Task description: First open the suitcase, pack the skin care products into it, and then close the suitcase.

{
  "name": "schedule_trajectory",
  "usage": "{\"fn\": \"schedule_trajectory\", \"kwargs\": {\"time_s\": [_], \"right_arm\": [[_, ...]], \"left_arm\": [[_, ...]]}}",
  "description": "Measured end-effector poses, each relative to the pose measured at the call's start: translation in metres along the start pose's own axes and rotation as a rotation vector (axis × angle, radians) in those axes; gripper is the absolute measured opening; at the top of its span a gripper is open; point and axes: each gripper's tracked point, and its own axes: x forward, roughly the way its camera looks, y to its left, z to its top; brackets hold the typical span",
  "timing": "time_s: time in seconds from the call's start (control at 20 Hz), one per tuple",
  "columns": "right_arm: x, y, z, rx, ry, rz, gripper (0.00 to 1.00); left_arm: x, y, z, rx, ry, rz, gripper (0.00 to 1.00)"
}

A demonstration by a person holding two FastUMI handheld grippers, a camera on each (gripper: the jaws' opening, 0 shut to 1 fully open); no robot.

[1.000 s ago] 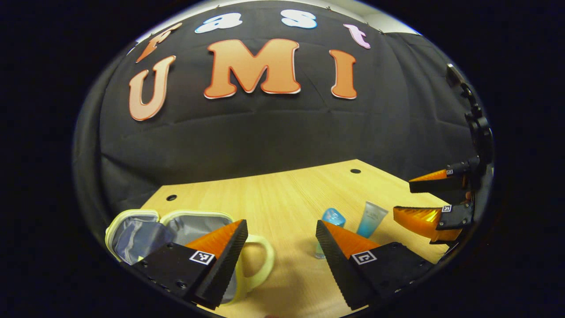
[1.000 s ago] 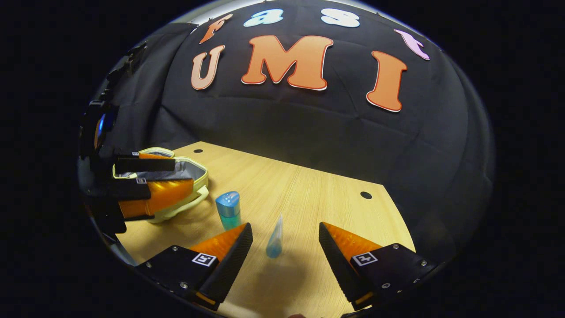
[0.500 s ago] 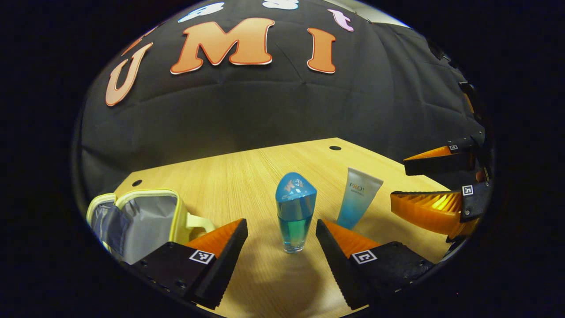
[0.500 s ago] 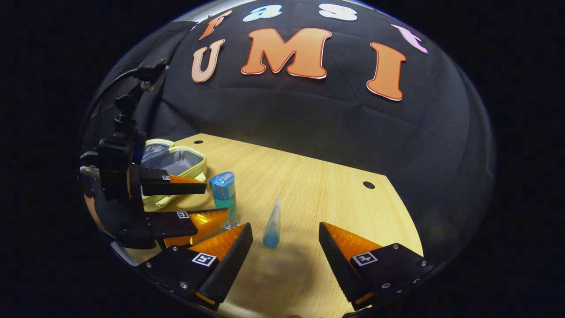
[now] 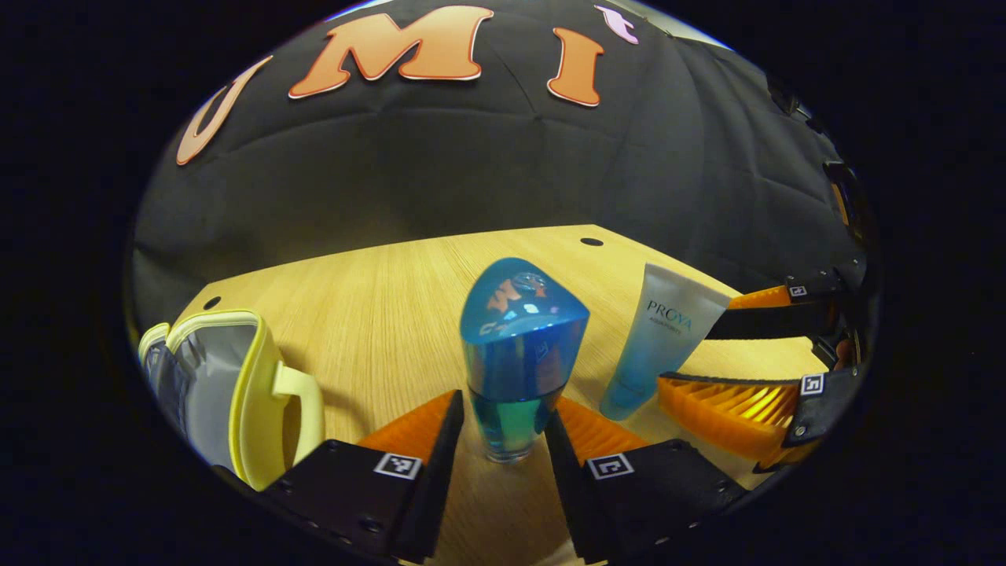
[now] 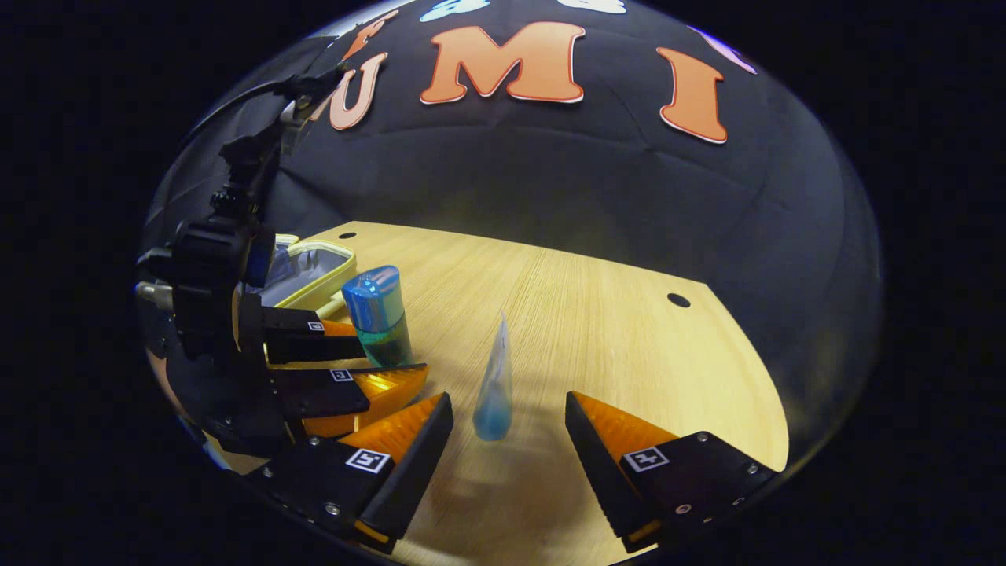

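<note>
Left claw hugs the blue bottle

Left claw [image 5: 503, 428] pinches the blue bottle [image 5: 519, 354], upright on the table [image 5: 393, 283]. Right claw [image 6: 507, 440] is spread wide around the pale tube [image 6: 493, 389], not touching. Nearby, the yellow suitcase [image 5: 236, 393] lies open.

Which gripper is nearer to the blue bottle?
Left. The left gripper has the blue bottle between its fingers, whereas the right gripper sits farther off, around the tube.
</note>
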Motion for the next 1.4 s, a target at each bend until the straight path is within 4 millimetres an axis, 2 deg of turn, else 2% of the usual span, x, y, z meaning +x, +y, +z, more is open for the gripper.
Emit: {"fn": "schedule_trajectory", "kwargs": {"time_s": [0.1, 0.15, 0.35, 0.55, 0.6, 0.65, 0.7, 0.85, 0.95, 1.0, 1.05, 1.1, 1.15, 1.2, 1.4], "right_arm": [[0.008, 0.003, -0.005, 0.02, 0.018, 0.014, 0.88], [0.01, 0.004, -0.007, 0.029, 0.028, 0.021, 0.85], [0.022, 0.009, -0.012, 0.064, 0.047, 0.044, 0.71], [0.032, 0.011, -0.013, 0.084, 0.056, 0.037, 0.51], [0.03, 0.013, -0.013, 0.084, 0.055, 0.045, 0.41], [0.031, 0.014, -0.011, 0.084, 0.053, 0.05, 0.4], [0.033, 0.015, -0.012, 0.081, 0.057, 0.055, 0.39], [0.032, 0.014, -0.011, 0.075, 0.058, 0.065, 0.38], [0.03, 0.016, -0.012, 0.072, 0.067, 0.072, 0.36], [0.029, 0.018, -0.011, 0.071, 0.07, 0.082, 0.29], [0.028, 0.02, -0.009, 0.067, 0.069, 0.09, 0.34], [0.027, 0.022, -0.006, 0.062, 0.069, 0.098, 0.28], [0.025, 0.024, 0.0, 0.06, 0.061, 0.103, 0.28], [0.022, 0.028, 0.008, 0.063, 0.048, 0.114, 0.34], [0.008, 0.038, 0.044, 0.064, -0.003, 0.141, 0.33]], "left_arm": [[0.011, 0.0, -0.003, 0.002, 0.0, 0.001, 0.43], [0.0, 0.001, -0.001, 0.002, 0.004, 0.001, 0.45], [-0.005, 0.008, 0.006, 0.012, -0.01, 0.018, 0.45], [-0.014, 0.018, 0.022, -0.004, -0.043, 0.037, 0.45], [-0.015, 0.021, 0.024, -0.008, -0.048, 0.043, 0.45], [-0.017, 0.023, 0.026, -0.014, -0.054, 0.057, 0.45], [-0.015, 0.024, 0.024, -0.019, -0.043, 0.055, 0.39], [-0.014, 0.029, 0.02, -0.045, -0.05, 0.066, 0.37], [-0.019, 0.031, 0.029, -0.043, -0.066, 0.074, 0.41], [-0.023, 0.032, 0.035, -0.046, -0.082, 0.074, 0.39], [-0.027, 0.033, 0.042, -0.049, -0.09, 0.08, 0.39], [-0.031, 0.036, 0.051, -0.05, -0.104, 0.082, 0.39], [-0.037, 0.039, 0.06, -0.046, -0.117, 0.09, 0.39], [-0.042, 0.044, 0.069, -0.043, -0.132, 0.095, 0.39], [-0.072, 0.059, 0.102, -0.054, -0.188, 0.123, 0.39]]}}
